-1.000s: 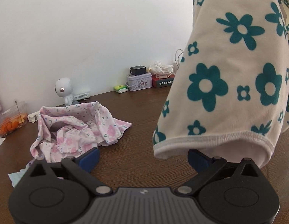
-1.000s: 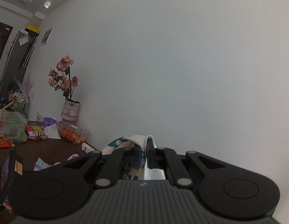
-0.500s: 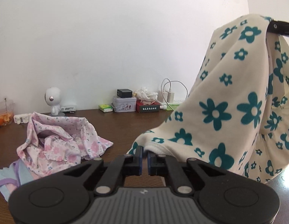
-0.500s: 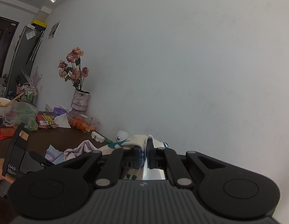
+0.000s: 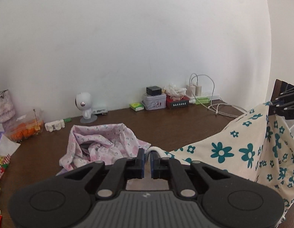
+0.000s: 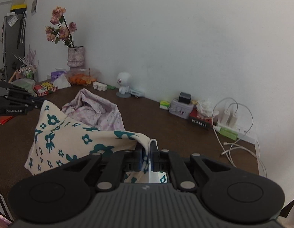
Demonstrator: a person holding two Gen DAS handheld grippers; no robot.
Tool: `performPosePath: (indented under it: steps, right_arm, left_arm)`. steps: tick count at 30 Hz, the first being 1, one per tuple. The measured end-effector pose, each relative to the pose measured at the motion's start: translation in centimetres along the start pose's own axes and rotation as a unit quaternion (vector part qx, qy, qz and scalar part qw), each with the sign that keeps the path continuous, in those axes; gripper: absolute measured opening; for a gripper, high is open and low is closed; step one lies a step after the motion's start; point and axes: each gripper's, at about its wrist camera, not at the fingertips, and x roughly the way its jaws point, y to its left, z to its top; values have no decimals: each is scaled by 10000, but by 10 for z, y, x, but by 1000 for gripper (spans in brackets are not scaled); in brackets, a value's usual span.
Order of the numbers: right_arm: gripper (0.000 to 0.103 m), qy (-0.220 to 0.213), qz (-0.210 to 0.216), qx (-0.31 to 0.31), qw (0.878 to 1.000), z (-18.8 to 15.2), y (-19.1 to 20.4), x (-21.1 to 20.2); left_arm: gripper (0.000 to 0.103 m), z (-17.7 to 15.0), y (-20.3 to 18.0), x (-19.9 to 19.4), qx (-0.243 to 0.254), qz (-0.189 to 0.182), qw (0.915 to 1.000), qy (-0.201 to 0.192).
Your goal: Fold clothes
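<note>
Cream floral garment (image 6: pixel 76 138) stretched between my two tongs.
Left tongs (image 5: pixel 147 156) marked "GenRobot.AI", clamped on hem — right tongs (image 6: pixel 146 153), just easing, still pinch cloth.

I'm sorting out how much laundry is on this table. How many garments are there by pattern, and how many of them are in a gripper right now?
Cream garment with teal flowers: 1, pinched by both the left gripper and the right gripper
Pink floral garment: 1, lying crumpled on the table, in no gripper
Total: 2 garments

"GenRobot.AI" stands on the left tool (image 6: pixel 42 101).
</note>
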Motion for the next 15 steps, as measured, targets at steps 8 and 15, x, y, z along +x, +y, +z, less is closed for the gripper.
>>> performPosePath:
  steps: [8,15]
  right_arm:
    - [74,434,-297,611,9967,-37,-31,47]
    - [80,12,1034,-336,9941,-27,54,11]
  left_arm:
    - [66,-43,16,71,-415,151,9956,821]
    - [84,-62,36,41,136,448,9956,806]
